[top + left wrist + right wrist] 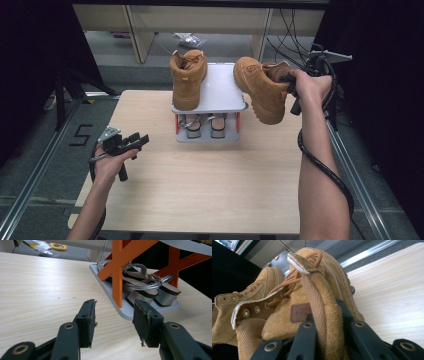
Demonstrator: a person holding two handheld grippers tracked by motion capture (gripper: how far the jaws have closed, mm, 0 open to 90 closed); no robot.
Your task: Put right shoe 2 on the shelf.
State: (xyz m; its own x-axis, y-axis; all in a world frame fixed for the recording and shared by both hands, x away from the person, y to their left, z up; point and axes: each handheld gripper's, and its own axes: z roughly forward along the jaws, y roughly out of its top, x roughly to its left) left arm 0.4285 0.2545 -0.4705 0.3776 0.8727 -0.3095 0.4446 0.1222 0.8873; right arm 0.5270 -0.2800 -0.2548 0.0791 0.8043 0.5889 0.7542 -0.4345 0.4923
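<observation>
At the far middle of the pale wood-grain table (200, 190) stands a small rack (227, 102): a flat grey top shelf with rounded corners, orange X-shaped struts, and a grey base tray. One tan suede boot (188, 80) stands upright on the left part of the top shelf, its toe toward the near side. On the base tray lie two sandals (147, 288) with shiny silver straps, tan insoles edged in black, and blocky silver heels.

Up at the right, the right hand (307, 85) lifts the second boot (260, 90) in the air beside the shelf's right edge, toe tilted down and toward the rack, clear of the table. The right gripper (329, 337) is clamped on that boot's collar: in the right gripper view the fuzzy suede edge with its woven mesh lining runs up between the two black jaws, which press it from both sides. The boot has a thick ridged sole, metal eyelets and round tan laces. A small brown leather patch (300, 312) is sewn to its side; the stamped writing on it is too blurred to read. A "5" is taped on the floor left of the table.

Down at the left, the left hand (112, 162) holds the left gripper (139, 141) low over the table, well apart from both boots. Its jaws stand wide and hold nothing; they point toward the rack's base, with the sandals just beyond. The pads (142, 323) are black, rough and frayed at the edges.
</observation>
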